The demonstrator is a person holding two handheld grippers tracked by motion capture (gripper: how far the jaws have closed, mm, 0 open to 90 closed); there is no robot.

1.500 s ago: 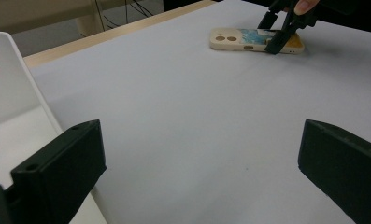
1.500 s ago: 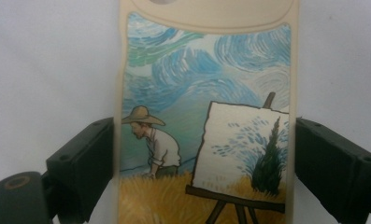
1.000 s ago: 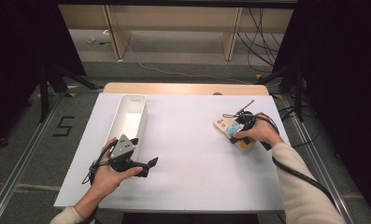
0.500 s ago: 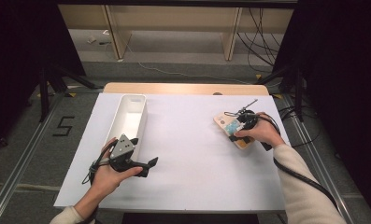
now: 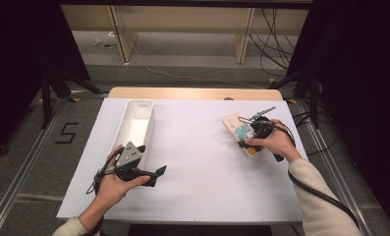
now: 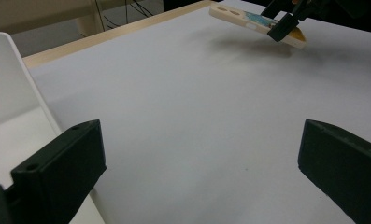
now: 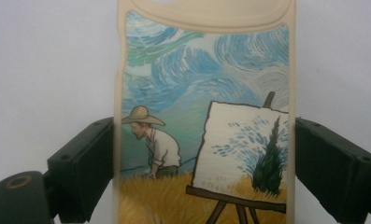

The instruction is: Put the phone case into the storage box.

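Little had shifted: right gripper [image 5: 246, 139] stayed clamped across the phone case [image 5: 237, 130]; left gripper [image 5: 155, 174] gaped idle; lifting level seemed wise.

Phone case [image 7: 204, 116]: cream rim; printed painting of swirling blue and pale green sky, yellow field, a figure in straw hat and white shirt, a white canvas with a dark green cypress on a brown easel; right tool [image 7: 204, 158]: matt black jaws either side of the case; left tool [image 6: 197, 172]: black; surface [image 5: 197, 147]: white sheet, light wood edge beyond the case; bin [image 5: 138, 123]: plain white, left of the case.
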